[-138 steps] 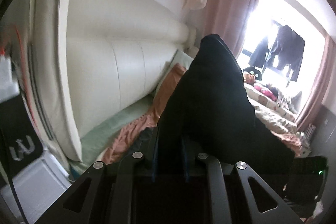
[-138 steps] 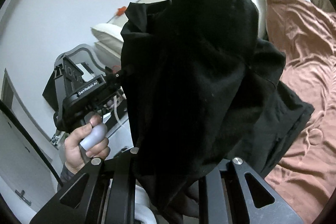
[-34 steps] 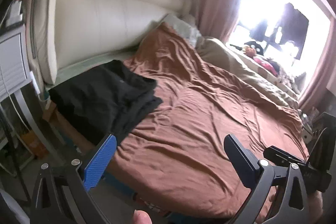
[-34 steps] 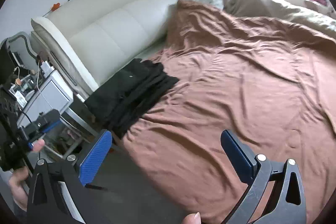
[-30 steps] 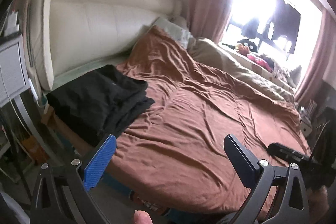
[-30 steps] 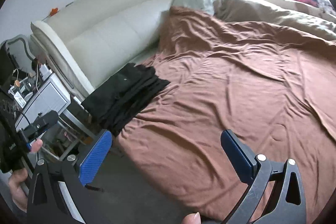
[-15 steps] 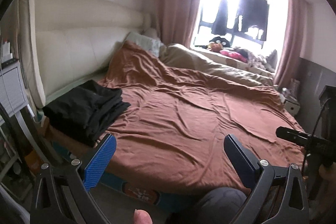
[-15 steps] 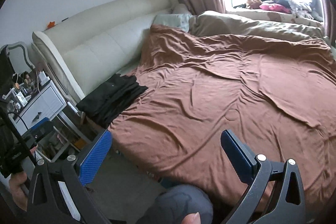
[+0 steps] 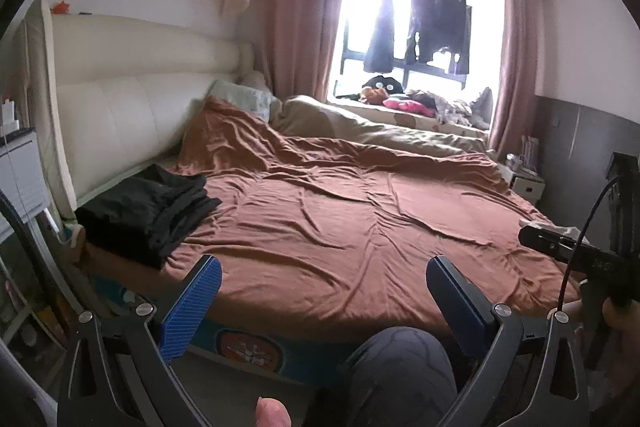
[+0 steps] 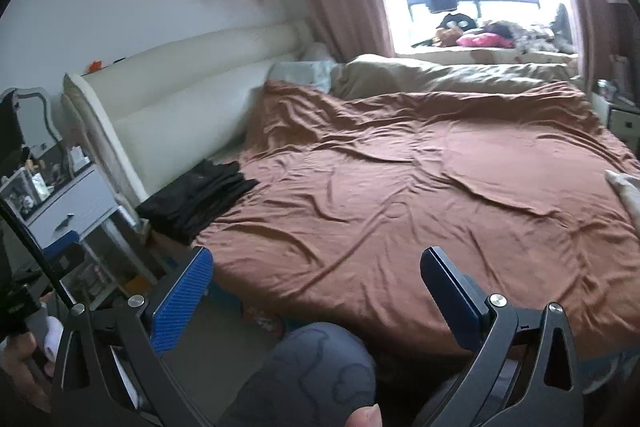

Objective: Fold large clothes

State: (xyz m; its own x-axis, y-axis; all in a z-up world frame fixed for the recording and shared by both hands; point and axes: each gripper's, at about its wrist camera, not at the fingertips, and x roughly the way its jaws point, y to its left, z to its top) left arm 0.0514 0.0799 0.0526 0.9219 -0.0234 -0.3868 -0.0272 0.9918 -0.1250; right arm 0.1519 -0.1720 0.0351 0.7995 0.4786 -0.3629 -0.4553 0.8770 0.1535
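Both the left claw [image 9: 320, 281] and right claw [image 10: 316, 273] are held wide open and empty; folded black clothes [image 9: 148, 213] are seen ahead-left on the bed [image 9: 360, 227].

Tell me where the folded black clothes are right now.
In both wrist views the folded black clothes lie at the left, on the brown bedspread's near corner, next to the cream headboard.

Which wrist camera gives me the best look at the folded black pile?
Left wrist: the folded black pile sits nearer and larger, layers visible at the bed's corner. Right wrist shows it smaller and farther.
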